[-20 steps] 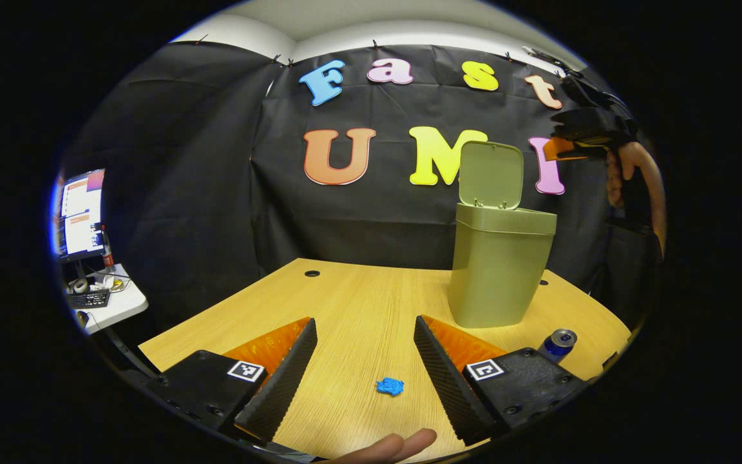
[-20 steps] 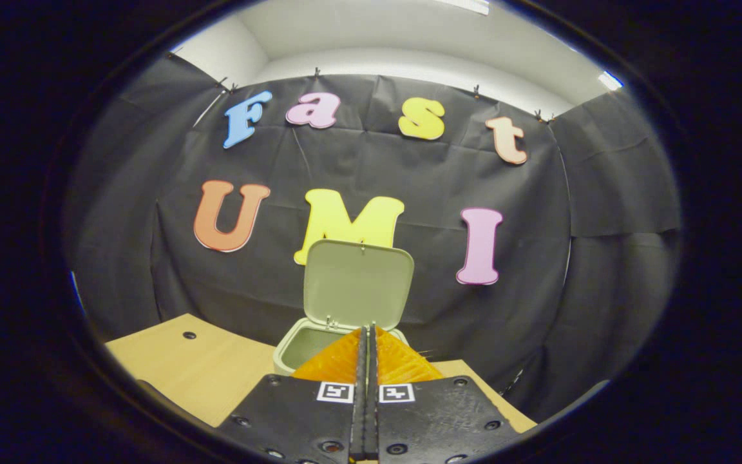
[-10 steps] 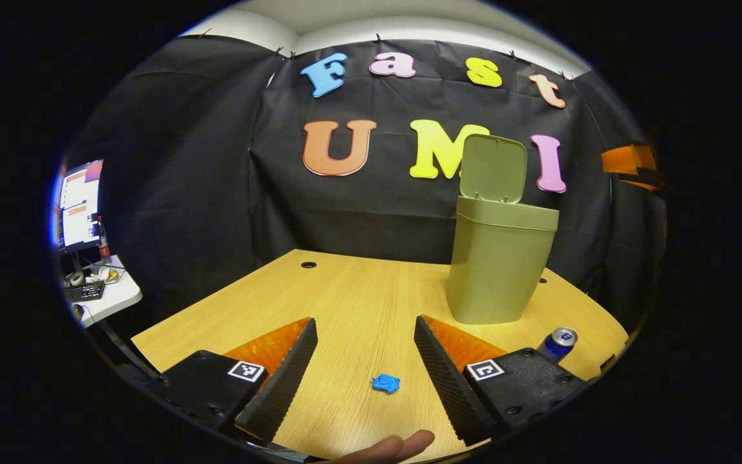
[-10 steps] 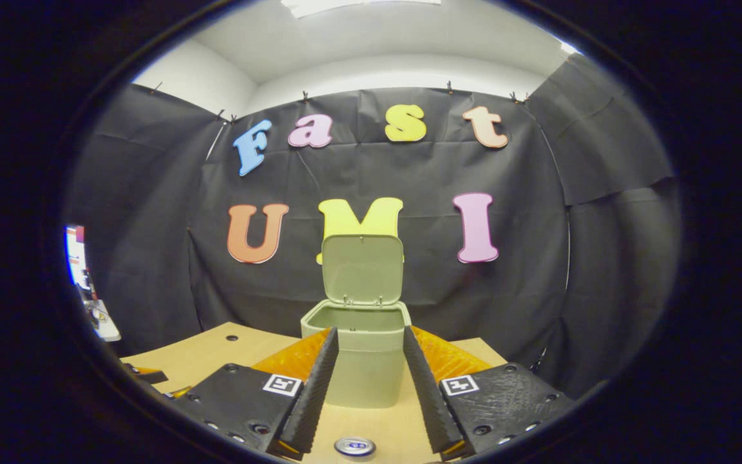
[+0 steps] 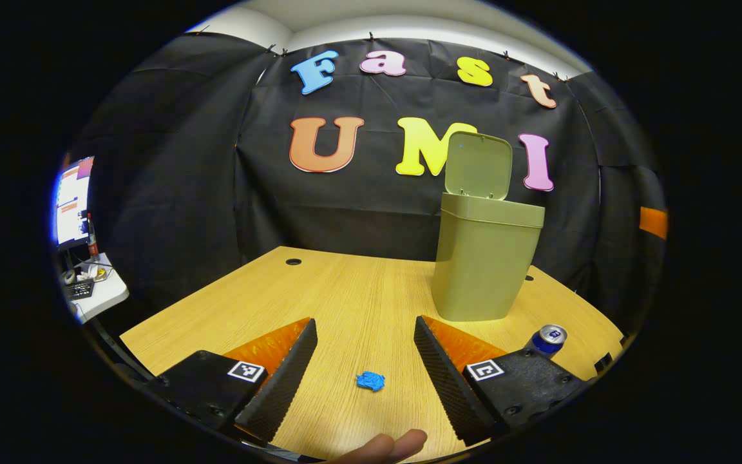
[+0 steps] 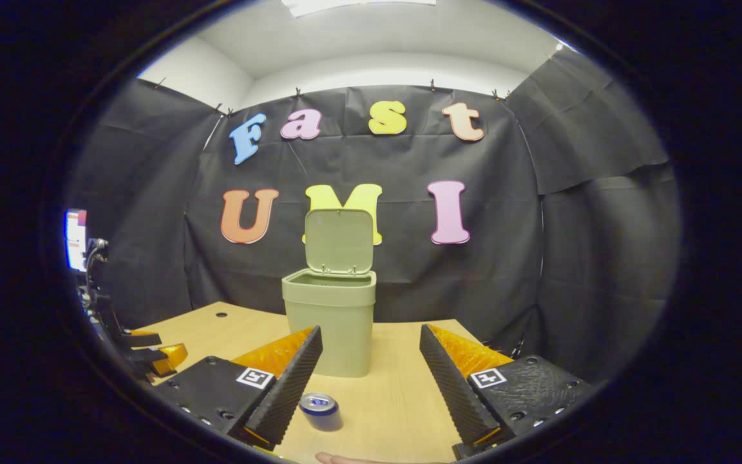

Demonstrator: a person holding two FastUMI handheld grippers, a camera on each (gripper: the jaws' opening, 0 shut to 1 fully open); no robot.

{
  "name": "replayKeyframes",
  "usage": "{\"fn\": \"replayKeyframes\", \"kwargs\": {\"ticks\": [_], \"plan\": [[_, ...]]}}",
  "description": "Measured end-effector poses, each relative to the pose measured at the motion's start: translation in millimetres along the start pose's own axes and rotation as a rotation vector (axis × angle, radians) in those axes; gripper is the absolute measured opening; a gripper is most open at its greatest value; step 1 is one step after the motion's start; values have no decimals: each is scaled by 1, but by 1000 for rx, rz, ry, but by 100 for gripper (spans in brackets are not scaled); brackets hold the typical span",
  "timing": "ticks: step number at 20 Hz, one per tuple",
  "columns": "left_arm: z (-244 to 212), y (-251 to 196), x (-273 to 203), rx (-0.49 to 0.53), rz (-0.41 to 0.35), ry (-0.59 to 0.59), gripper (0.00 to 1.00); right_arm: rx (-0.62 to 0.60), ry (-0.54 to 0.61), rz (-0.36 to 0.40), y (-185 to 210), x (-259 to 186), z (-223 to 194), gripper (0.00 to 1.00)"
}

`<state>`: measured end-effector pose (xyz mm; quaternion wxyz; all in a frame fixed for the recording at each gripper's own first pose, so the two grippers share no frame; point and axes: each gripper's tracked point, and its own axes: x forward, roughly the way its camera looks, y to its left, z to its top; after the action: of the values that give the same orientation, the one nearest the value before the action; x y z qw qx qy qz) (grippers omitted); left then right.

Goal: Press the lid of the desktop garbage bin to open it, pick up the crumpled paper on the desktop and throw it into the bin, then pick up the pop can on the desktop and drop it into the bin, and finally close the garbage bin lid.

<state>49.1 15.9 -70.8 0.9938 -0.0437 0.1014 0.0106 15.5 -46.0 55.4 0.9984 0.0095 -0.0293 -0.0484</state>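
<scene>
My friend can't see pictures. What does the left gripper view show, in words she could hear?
A small blue paper ball lies on a wooden table between the open fingers of the left gripper. Behind it, to the right, stands a green bin with its lid up, and a blue can stands upright near the table's right edge.

Each tool, left (image 5: 366, 351) and right (image 6: 371, 364), has 2 wedge-shaped fingers with ribbed inner faces, set on black blocks dotted with screws; each block carries 1 square black-and-white marker.
</scene>
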Motion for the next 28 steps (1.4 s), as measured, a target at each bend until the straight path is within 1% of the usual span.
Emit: {"fn": "replayKeyframes", "kwargs": {"ticks": [3,5,7,10,13,15,16,20,21,24,25,26,27,28], "plan": [[-13,1,8,-21,-4,50,98,-8,11,-7,-1,-15,-21,95],[-23,1,13,-3,-10,77,98,-1,19,15,6,-27,-35,95],[-40,0,19,28,-23,102,98,-17,12,21,11,-37,-48,95],[-72,4,28,43,-21,185,98,-52,4,38,26,-39,-68,94],[-93,-1,39,34,-35,240,98,-76,49,69,44,-32,-99,94],[-109,-3,44,37,-52,285,98,-75,81,91,53,-28,-113,96],[-115,-4,45,39,-57,303,98,-69,99,101,56,-27,-121,95],[-126,1,55,64,-38,306,98,-49,147,112,60,-22,-141,95],[-131,-1,57,54,-46,323,98,-40,159,113,60,-21,-145,95],[-144,6,66,42,-26,363,98,-28,183,121,63,-19,-154,95],[-141,4,68,36,-31,353,99,-32,182,122,63,-19,-155,95],[-139,6,68,29,-32,343,98,-36,179,120,63,-18,-156,98],[-140,6,69,28,-32,348,98,-41,181,118,63,-17,-158,95],[-144,6,68,27,-34,367,96,-44,187,118,63,-16,-160,98]]}}
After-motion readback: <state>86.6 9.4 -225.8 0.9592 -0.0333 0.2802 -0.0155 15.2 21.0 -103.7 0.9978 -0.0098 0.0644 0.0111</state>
